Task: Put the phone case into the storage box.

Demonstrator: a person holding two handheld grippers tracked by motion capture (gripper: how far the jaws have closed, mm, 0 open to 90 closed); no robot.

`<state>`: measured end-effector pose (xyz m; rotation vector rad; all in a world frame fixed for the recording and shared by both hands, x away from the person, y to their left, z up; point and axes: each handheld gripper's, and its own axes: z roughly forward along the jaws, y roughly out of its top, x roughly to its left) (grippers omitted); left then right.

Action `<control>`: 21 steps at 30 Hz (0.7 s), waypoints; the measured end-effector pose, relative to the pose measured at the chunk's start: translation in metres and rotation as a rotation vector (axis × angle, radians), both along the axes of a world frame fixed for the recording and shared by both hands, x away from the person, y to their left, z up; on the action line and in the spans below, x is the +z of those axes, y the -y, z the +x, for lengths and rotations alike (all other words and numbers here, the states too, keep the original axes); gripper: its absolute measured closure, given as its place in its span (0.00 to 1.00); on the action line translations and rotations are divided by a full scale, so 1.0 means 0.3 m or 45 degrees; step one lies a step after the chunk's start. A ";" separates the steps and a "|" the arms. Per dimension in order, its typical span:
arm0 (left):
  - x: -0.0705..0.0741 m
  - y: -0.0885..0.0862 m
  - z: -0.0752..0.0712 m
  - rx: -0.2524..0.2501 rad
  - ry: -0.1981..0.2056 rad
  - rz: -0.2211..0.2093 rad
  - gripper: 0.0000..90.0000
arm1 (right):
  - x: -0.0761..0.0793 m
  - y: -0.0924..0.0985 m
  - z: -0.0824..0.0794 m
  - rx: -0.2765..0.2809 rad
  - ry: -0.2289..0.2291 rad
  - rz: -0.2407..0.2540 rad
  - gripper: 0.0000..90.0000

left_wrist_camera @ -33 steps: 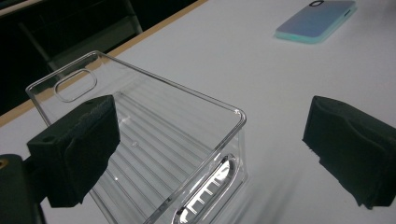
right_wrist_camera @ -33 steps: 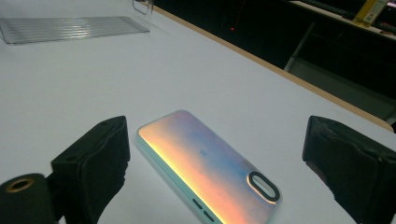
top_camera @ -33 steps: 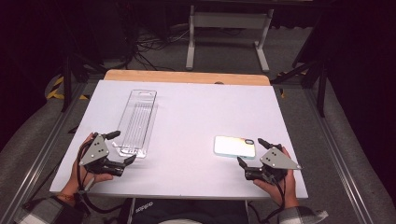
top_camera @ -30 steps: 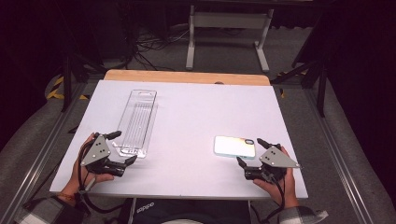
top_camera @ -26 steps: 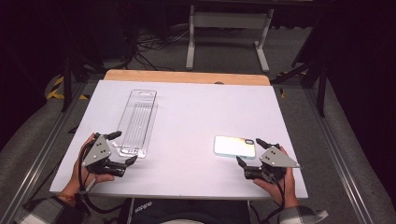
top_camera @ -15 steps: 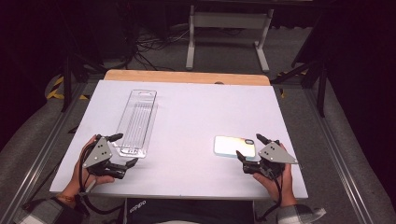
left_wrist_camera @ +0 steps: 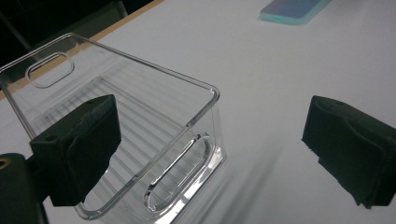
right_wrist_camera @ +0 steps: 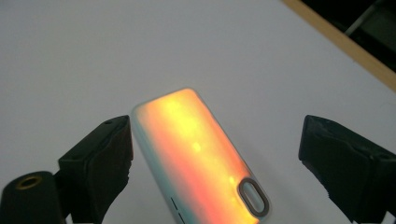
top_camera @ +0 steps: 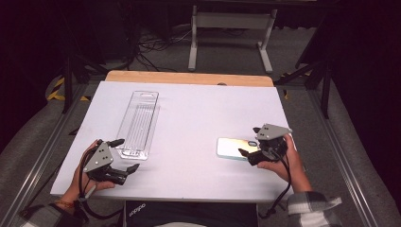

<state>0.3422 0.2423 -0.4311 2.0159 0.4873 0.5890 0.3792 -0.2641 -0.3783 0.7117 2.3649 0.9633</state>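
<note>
In the high view, a clear, ribbed plastic blister tray (top_camera: 138, 124) lies on the white counter (top_camera: 198, 109), its near end beside the left gripper (top_camera: 124, 155); a flat iridescent phone case (top_camera: 234, 147) is met by the right gripper (top_camera: 249, 148).

In the left gripper view, the jaws are spread wide around the tray's corner.

In the right gripper view, the open jaws flank the case; they should be centred on its long edges before being closed.

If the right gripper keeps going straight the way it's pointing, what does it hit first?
Most likely the phone case: it lies flat on the white table between the open jaws of the right gripper, nearer one jaw. Depth is hard to judge.
</note>
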 end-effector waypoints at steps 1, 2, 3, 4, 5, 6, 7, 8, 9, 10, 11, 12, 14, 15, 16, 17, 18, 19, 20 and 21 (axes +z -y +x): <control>-0.002 0.003 -0.001 0.000 -0.008 -0.006 0.06 | 0.004 -0.002 0.032 0.010 -0.072 -0.055 0.11; -0.002 0.003 -0.001 0.000 -0.008 -0.006 0.06 | 0.004 -0.003 0.053 0.030 -0.143 -0.095 0.10; -0.003 0.006 -0.001 -0.004 -0.003 0.001 0.06 | 0.001 -0.007 0.073 0.049 -0.181 -0.149 0.10; -0.003 0.006 -0.001 -0.004 -0.003 0.001 0.06 | 0.001 -0.007 0.073 0.049 -0.181 -0.149 0.10; -0.004 0.008 0.000 -0.013 -0.011 0.000 0.06 | -0.002 -0.011 0.090 0.055 -0.210 -0.216 0.10; -0.004 0.008 0.002 -0.013 -0.018 -0.001 0.06 | -0.010 -0.016 0.111 0.067 -0.263 -0.277 0.10; -0.005 0.009 0.003 -0.016 -0.031 -0.013 0.06 | -0.021 -0.024 0.128 0.091 -0.324 -0.341 0.10; -0.005 0.009 0.004 -0.017 -0.035 -0.018 0.06 | -0.031 -0.030 0.141 0.108 -0.357 -0.393 0.11; -0.005 0.010 0.003 -0.019 -0.038 -0.019 0.06 | -0.038 -0.034 0.150 0.118 -0.384 -0.426 0.11; -0.004 0.010 0.003 -0.020 -0.040 -0.020 0.06 | -0.053 -0.038 0.169 0.140 -0.423 -0.472 0.11; -0.005 0.011 0.002 -0.024 -0.044 -0.020 0.06 | -0.063 -0.041 0.180 0.150 -0.453 -0.502 0.12; -0.005 0.012 0.003 -0.026 -0.040 -0.012 0.06 | -0.075 -0.045 0.194 0.181 -0.485 -0.524 0.12; -0.007 0.014 0.002 -0.024 -0.042 -0.009 0.06 | -0.083 -0.048 0.203 0.197 -0.507 -0.544 0.12; -0.009 0.016 0.003 -0.027 -0.050 -0.007 0.06 | -0.102 -0.055 0.229 0.229 -0.542 -0.593 0.12; -0.009 0.016 0.003 -0.029 -0.054 -0.006 0.06 | -0.106 -0.056 0.236 0.237 -0.539 -0.603 0.13; -0.009 0.016 0.003 -0.029 -0.054 -0.006 0.06 | -0.106 -0.056 0.236 0.237 -0.539 -0.603 0.13; -0.010 0.017 0.003 -0.032 -0.056 -0.006 0.06 | -0.111 -0.058 0.244 0.259 -0.552 -0.606 0.15; -0.010 0.018 0.002 -0.037 -0.057 -0.003 0.06 | -0.117 -0.063 0.250 0.276 -0.562 -0.625 0.16; -0.010 0.018 0.001 -0.040 -0.058 -0.001 0.06 | -0.122 -0.066 0.258 0.297 -0.575 -0.642 0.16; -0.010 0.018 0.001 -0.042 -0.055 0.003 0.06 | -0.127 -0.068 0.262 0.306 -0.586 -0.640 0.16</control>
